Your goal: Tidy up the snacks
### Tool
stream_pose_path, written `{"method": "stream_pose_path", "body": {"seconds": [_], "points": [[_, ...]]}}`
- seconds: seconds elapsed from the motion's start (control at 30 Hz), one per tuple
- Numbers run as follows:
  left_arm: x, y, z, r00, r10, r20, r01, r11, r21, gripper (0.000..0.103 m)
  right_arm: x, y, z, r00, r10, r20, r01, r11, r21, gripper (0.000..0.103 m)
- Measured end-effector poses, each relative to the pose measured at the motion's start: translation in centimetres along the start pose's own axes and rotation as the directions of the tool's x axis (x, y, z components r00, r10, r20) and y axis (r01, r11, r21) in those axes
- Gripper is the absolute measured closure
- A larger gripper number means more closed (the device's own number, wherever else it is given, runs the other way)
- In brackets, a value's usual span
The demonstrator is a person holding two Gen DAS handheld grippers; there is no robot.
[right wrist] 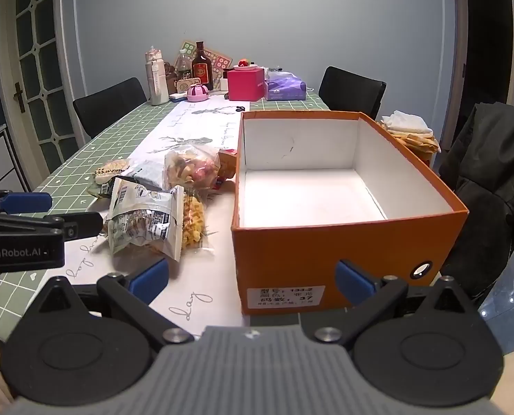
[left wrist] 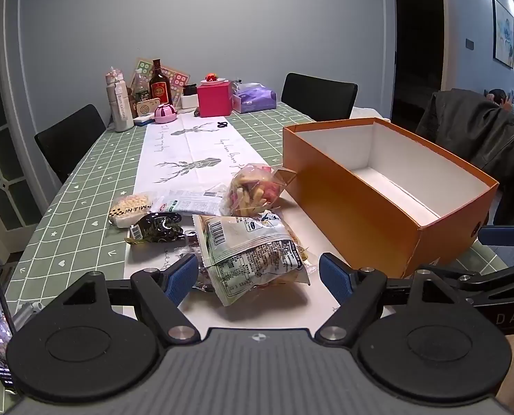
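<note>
Both of your grippers are spread wide and hold nothing, with the snack pile lying beside the open box.

Your left gripper [left wrist: 258, 276] hovers low with its blue-padded fingers [left wrist: 181, 276] straddling the white-and-green printed snack bag [left wrist: 250, 249], apart from it on both sides. Behind that bag on the white deer-print table runner [left wrist: 187, 145] lie a clear bag of pink and yellow snacks [left wrist: 253, 190], a small dark wrapped packet [left wrist: 158, 228] and a pack of pale round puffs [left wrist: 129, 207]. The orange cardboard box with white lining [right wrist: 326, 252], lidless, stands just right of the pile; your right gripper [right wrist: 253, 278] faces its labelled near wall, jaws released.
</note>
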State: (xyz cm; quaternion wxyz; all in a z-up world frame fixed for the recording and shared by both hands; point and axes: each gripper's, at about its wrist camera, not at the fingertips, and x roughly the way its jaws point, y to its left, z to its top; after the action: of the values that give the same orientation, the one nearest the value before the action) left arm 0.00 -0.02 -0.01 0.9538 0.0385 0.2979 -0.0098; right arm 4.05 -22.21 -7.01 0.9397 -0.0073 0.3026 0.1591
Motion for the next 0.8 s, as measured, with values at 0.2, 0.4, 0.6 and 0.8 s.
{"method": "stream_pose_path", "body": {"seconds": [0.2,0.4,0.6,0.8], "points": [[0.02,-0.03,0.10,1.000,-0.001,-0.003,0.001,1.000,-0.006,0.010,-0.01,0.04,0.00,1.000,-0.001,-0.001,0.001,1.000,-0.002,0.003],[0.07,-0.11,0.18,1.000,-0.004,-0.002,0.004,1.000,-0.005,0.010,-0.02,0.10,0.00,1.000,-0.002,0.000,0.002,1.000,-0.002,0.003],[-0.01,0.03,0.04,1.000,-0.003,-0.002,0.003,1.000,-0.005,0.010,-0.04,0.17,0.00,1.000,-0.002,0.000,0.002,1.000,-0.003,0.003],[0.09,-0.07,-0.25,1.000,-0.003,-0.008,0.003,1.000,-0.006,0.010,-0.35,0.41,-0.13,1.000,-0.002,-0.001,0.002,1.000,-0.004,0.003]]}}
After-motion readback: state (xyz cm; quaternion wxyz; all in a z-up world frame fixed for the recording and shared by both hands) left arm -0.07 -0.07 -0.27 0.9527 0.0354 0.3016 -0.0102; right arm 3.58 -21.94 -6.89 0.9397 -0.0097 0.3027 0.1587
